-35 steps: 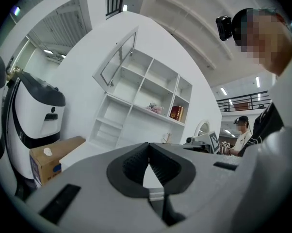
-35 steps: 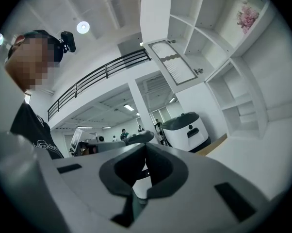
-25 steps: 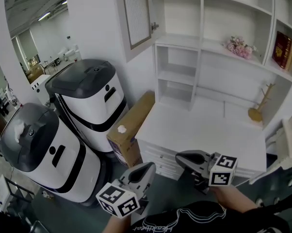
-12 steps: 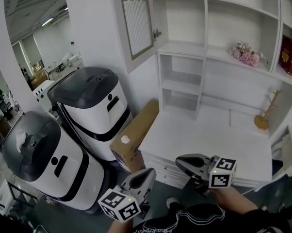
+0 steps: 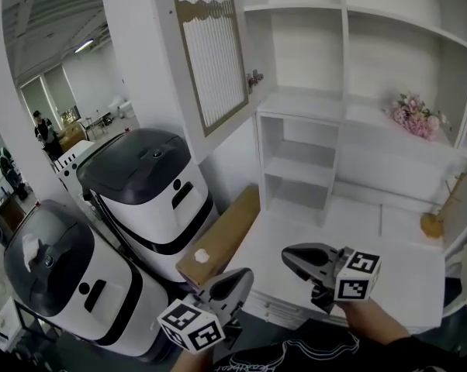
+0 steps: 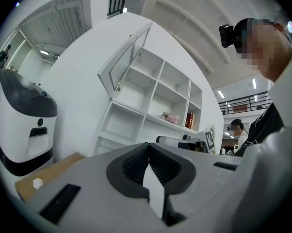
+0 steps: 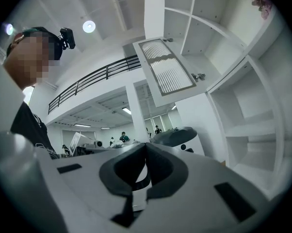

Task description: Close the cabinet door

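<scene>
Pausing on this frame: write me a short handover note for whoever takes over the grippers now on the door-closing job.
Left gripper: jaws shut, empty, low in front of the white desk.
Right gripper: jaws shut, empty, beside the left one.
Cabinet door: open, swung out to the left of the top compartment, well above both grippers.
Done: nothing yet; neither gripper touches the door.
Left to do: reach up and push the door shut.

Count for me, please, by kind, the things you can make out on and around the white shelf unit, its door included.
white-and-grey machines: 2
cardboard box: 1
cabinet door, open: 1
flower bunch: 1
wooden stand: 1
red book: 1
Total: 7
</scene>
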Action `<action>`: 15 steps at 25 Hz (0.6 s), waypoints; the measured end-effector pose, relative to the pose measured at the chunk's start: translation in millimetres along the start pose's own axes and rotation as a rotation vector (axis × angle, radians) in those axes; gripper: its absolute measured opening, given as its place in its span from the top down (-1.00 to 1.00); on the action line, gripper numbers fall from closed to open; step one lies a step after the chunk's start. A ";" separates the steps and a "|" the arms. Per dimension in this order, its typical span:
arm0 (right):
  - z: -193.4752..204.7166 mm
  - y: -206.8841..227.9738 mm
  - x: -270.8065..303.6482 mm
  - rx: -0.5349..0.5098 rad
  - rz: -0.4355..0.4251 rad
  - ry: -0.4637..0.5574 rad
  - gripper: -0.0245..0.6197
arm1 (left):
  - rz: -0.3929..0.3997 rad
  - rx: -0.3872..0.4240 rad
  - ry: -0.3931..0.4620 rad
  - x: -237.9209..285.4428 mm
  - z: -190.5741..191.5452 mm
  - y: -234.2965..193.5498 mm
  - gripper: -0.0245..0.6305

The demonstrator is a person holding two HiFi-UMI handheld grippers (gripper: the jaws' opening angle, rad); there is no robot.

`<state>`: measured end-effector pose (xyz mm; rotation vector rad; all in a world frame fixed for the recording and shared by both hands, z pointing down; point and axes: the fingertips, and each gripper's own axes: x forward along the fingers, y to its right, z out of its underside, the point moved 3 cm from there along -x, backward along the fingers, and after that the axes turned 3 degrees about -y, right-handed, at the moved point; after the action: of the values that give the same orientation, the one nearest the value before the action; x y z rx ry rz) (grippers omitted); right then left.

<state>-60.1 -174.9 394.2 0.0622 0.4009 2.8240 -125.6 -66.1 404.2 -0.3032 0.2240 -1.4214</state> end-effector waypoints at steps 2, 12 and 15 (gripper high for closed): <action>-6.1 14.3 6.2 -0.011 -0.018 -0.006 0.90 | -0.002 0.011 0.014 13.1 -8.5 -10.4 0.92; -19.2 63.6 30.3 -0.069 -0.018 -0.023 0.90 | 0.001 0.087 0.081 32.8 -35.5 -47.5 0.91; -22.6 69.0 43.6 -0.076 -0.005 -0.027 0.90 | 0.035 0.093 0.104 27.6 -48.1 -60.0 0.91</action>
<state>-122.8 -231.9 391.8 0.0828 0.2876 2.8274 -193.8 -104.2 380.0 -0.1488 0.2459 -1.4101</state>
